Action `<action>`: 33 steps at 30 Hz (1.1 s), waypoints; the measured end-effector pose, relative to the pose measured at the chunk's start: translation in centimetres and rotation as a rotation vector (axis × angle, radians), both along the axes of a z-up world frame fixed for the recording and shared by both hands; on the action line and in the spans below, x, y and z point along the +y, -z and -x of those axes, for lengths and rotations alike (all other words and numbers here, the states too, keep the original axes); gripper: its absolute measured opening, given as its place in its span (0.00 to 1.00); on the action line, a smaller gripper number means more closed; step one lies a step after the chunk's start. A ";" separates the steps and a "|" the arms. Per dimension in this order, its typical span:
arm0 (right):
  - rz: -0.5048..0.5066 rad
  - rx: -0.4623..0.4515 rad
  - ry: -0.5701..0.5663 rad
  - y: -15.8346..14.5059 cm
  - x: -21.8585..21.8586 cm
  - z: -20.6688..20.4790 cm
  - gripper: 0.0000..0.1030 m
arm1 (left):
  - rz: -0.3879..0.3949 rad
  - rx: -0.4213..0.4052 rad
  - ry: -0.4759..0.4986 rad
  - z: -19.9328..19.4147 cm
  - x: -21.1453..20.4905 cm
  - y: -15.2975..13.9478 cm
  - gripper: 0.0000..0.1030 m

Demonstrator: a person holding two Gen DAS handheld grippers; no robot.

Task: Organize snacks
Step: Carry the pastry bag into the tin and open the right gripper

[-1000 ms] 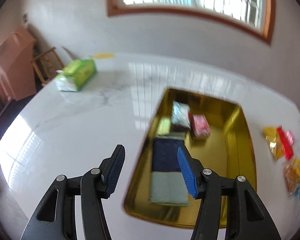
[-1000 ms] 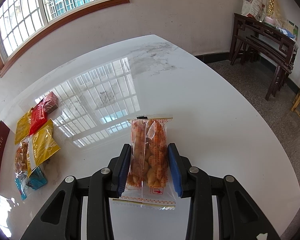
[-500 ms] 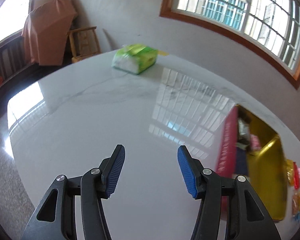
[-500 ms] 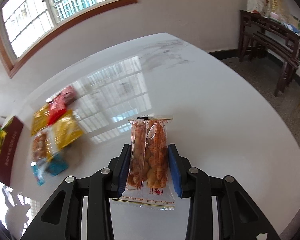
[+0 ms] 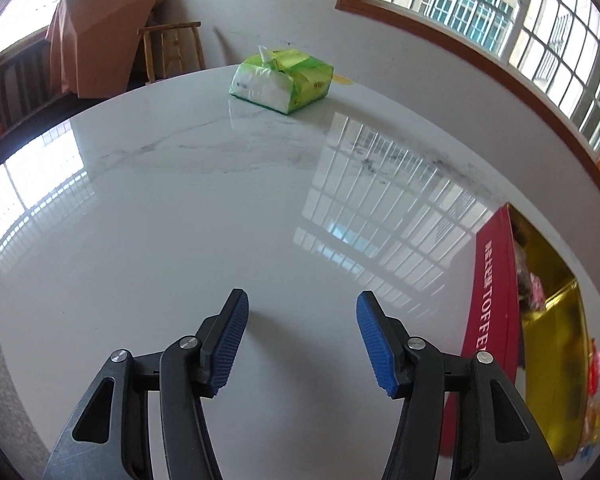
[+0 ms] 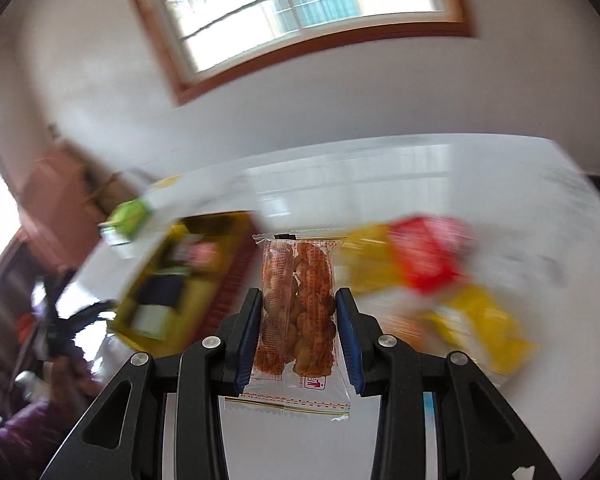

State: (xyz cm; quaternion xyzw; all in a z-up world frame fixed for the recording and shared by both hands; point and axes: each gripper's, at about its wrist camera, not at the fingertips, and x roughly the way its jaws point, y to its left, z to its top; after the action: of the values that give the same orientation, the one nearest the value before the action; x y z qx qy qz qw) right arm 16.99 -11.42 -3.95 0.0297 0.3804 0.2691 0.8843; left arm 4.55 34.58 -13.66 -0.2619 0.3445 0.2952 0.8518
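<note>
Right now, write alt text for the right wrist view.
The right tool grips a clear snack packet upright between its blue pads. Behind it, motion-blurred: a gold-lined box left, loose yellow and red packets right, on a white table.

Ahead of me a green tissue pack [image 5: 282, 80] lies on the white marble table [image 5: 172, 216], near its far edge, with one tissue sticking up from the top. Beyond that edge I see a wooden chair [image 5: 172, 50] against the wall, and beside it something draped in a pinkish-brown cloth [image 5: 100, 28]. A wood-framed barred window [image 5: 500, 20] fills the wall to my right.
</note>
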 end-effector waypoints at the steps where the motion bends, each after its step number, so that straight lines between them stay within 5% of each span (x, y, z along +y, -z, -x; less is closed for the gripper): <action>1: -0.008 0.008 -0.026 -0.1 1.5 -0.4 0.33 | 0.004 -0.009 -0.008 0.2 0.1 0.0 0.57; 6: -0.039 0.083 -0.118 1.0 9.4 -3.8 0.33 | 0.033 -0.054 -0.041 1.0 0.9 0.1 0.58; 14: 0.093 0.129 -0.151 4.5 18.1 -7.8 0.33 | 0.017 -0.092 -0.060 1.7 0.6 -0.4 0.60; 19: 0.146 0.150 -0.118 5.7 19.0 -9.8 0.33 | -0.082 -0.105 -0.041 1.9 -1.0 -1.5 0.65; 33: 0.291 0.143 -0.096 7.7 21.7 -11.1 0.34 | -0.063 -0.131 -0.032 2.2 -0.6 -1.6 0.67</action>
State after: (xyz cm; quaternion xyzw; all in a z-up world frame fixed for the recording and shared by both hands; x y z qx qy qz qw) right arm 28.07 10.24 -11.60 -0.0978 0.4783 0.2502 0.8361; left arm 2.39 34.00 -12.09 -0.2591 0.2743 0.3020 0.8754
